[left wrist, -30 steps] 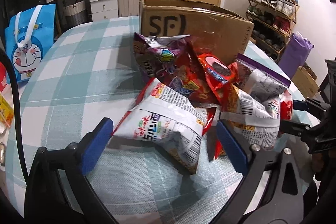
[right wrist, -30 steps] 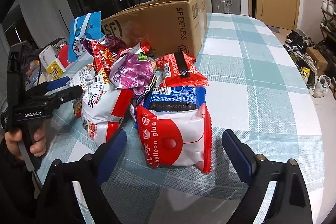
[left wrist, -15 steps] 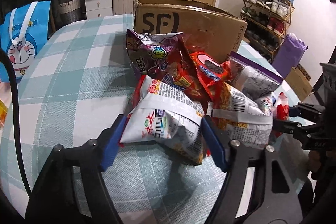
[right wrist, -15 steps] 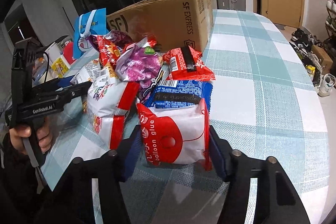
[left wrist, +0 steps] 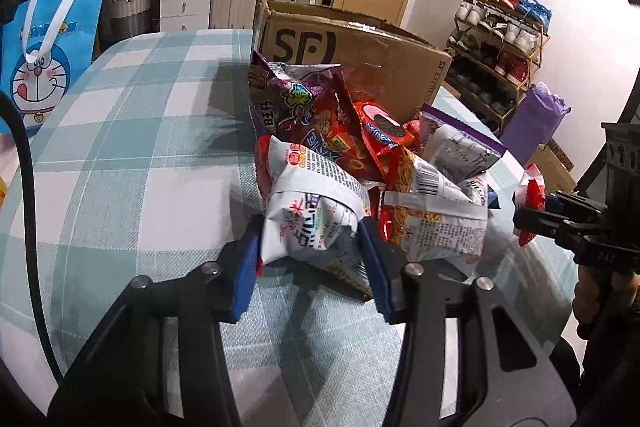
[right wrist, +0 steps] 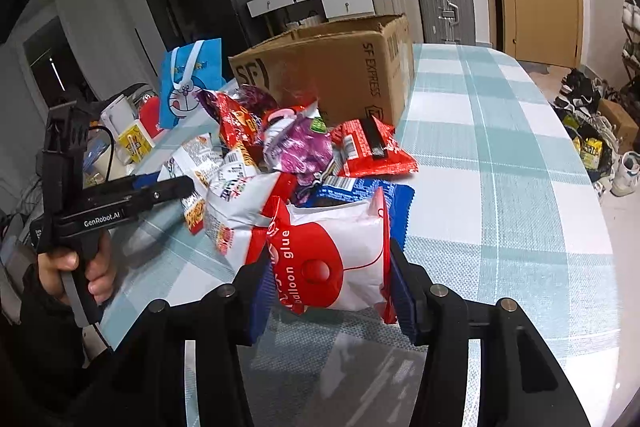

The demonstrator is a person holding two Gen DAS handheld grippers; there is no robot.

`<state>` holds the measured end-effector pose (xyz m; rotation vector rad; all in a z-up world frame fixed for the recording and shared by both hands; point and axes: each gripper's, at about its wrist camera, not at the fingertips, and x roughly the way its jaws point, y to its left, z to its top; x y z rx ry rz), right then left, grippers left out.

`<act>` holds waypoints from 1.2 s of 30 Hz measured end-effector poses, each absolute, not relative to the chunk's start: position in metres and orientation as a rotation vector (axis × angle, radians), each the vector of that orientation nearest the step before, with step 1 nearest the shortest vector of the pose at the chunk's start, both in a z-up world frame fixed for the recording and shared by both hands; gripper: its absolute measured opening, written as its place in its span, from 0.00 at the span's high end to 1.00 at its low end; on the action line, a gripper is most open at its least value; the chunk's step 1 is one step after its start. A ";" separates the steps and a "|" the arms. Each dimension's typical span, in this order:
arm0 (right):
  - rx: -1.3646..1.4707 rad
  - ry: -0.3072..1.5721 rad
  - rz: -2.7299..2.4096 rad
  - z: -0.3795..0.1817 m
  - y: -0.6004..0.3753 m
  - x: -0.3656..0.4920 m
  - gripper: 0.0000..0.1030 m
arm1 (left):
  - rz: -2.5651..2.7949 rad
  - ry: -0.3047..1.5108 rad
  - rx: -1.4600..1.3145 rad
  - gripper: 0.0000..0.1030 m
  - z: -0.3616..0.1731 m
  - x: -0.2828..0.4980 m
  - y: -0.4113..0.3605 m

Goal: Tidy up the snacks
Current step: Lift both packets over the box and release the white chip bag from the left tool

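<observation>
We are at the pick-up step: both tongs have just been closing on packets at the near edge of the snack pile (left wrist: 360, 155) on the checked counter (left wrist: 132, 131). Our left tongs (left wrist: 310, 247) now pinch the white-and-grey snack bag (left wrist: 312, 215), its sides visibly squeezed between the blue pads. Our right tongs (right wrist: 330, 275) pinch the red-and-white "balloon glue" packet (right wrist: 332, 259), which lies in front of a blue packet (right wrist: 360, 189). The open cardboard box (right wrist: 340, 75) stands just behind the pile, and we judge it the likely place for the snacks. The next move calls for lifting each packet clear of its neighbours without dragging them, then carrying it over the box rim. A second ago both tongs stood wide apart around these same packets; half a second ago they were nearly touching them; now both grips are made
</observation>
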<state>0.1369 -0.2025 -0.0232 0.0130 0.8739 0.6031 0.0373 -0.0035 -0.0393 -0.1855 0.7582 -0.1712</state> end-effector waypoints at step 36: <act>0.034 0.755 0.632 0.010 -0.206 0.144 0.50 | -0.148 0.661 -0.239 0.48 -0.004 0.025 0.005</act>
